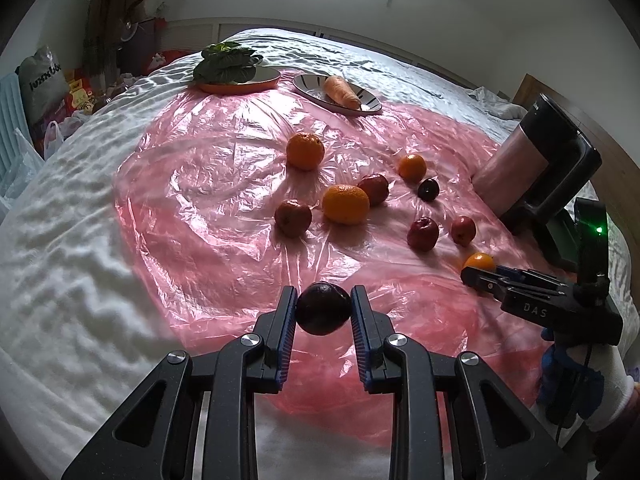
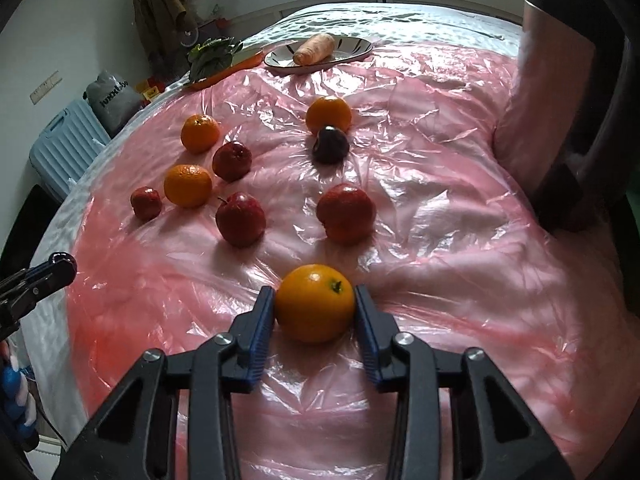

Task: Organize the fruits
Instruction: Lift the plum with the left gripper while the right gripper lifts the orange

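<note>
Left gripper [image 1: 323, 308] clamped on a dark plum [image 1: 323, 309], pads pressing both sides, fruit lifted just above the pink plastic sheet [image 1: 200, 184]; right gripper [image 2: 315, 312] set around an orange [image 2: 315, 303] resting on the sheet near its front edge, left pad touching the peel, right pad at the peel or just off it, cannot tell which; no lift visible.

Beyond the orange, in the right wrist view: a large red apple [image 2: 346, 213] and a second red apple [image 2: 241, 219] side by side but apart; further left a smaller apple [image 2: 146, 202] just beside another orange [image 2: 187, 185]; behind these a fourth apple [image 2: 231, 161] and a third orange [image 2: 200, 133]; toward the middle a second dark plum [image 2: 330, 145] touching a fourth orange [image 2: 328, 115] behind it.

At the far edge of the sheet, a striped plate [image 2: 352, 50] bearing a carrot [image 2: 314, 49], and to its left an orange-rimmed plate [image 2: 244, 62] bearing leafy greens [image 2: 212, 54]; under everything a white quilted bedspread [image 1: 60, 240]; at the right, a dark upright appliance [image 1: 536, 168] standing on the sheet.
</note>
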Motion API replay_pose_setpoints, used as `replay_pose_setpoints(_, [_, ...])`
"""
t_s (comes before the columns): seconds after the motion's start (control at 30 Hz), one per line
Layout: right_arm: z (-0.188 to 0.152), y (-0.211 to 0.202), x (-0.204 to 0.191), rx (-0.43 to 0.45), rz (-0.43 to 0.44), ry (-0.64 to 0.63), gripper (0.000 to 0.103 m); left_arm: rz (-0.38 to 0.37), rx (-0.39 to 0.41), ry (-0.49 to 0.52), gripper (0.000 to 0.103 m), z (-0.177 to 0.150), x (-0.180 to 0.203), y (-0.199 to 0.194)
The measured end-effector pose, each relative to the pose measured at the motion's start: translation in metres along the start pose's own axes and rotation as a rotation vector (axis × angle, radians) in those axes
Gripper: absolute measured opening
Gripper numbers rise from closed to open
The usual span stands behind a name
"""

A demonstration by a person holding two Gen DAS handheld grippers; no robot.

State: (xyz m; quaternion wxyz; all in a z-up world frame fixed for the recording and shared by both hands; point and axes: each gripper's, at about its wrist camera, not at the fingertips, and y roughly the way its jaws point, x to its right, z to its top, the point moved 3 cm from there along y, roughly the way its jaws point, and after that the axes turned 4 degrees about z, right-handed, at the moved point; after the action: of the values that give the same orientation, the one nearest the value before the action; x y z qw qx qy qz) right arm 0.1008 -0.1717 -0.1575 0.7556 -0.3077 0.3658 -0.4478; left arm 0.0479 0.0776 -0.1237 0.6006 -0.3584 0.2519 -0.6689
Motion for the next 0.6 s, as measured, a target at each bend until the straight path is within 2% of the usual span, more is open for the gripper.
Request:
replay_pose_setpoints(0.27, [-0.005, -0.013, 0.023, 0.049, 0.149, 0.153, 0.067, -0.001, 0.010, 0.005, 0.023, 0.001, 0.003, -0.006])
replay_pose_setpoints(0.43, [-0.013, -0.020, 0.043, 0.091, 0.296, 0.309, 0.067, 0.002, 0.018, 0.009, 0.023, 0.001, 0.006, -0.011])
replay_pose_setpoints(0.6, [-0.021, -0.032, 0.052, 0.121, 0.331, 0.367, 0.067, 0.002, 0.027, 0.012, 0.023, 0.002, 0.008, -0.017])
